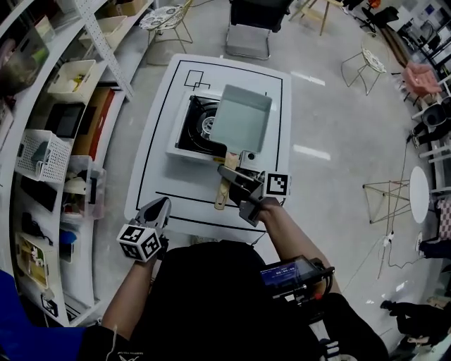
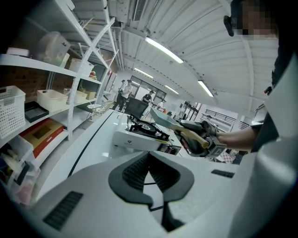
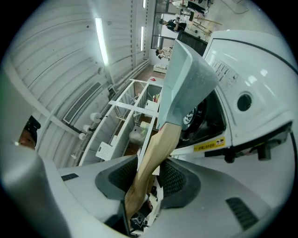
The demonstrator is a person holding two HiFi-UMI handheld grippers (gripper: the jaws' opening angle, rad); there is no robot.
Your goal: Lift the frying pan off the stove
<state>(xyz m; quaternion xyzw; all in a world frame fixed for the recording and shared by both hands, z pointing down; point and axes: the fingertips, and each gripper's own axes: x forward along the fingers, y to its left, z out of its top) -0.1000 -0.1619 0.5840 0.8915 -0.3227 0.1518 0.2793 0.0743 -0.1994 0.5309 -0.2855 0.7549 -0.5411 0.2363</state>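
Square grey frying pan [image 1: 239, 116] over a white, boxy stove [image 1: 192, 134].
Right hand-held gripper [image 1: 229, 174] clamps its tapered wooden handle [image 1: 223, 192]; left hand-held gripper [image 1: 159, 209] closed, empty.

A white table [image 1: 183, 204] marked with black lines is flanked by shelves [image 1: 104, 46] on which a mesh basket [image 1: 42, 155] and a cream bin [image 1: 70, 77] are kept; a black chair [image 1: 257, 10] is placed beyond.

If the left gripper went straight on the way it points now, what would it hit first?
Most likely the white table top: the left gripper tilts down toward its bare near part, short of the stove. Depth is unclear, so the stove's front could come first.
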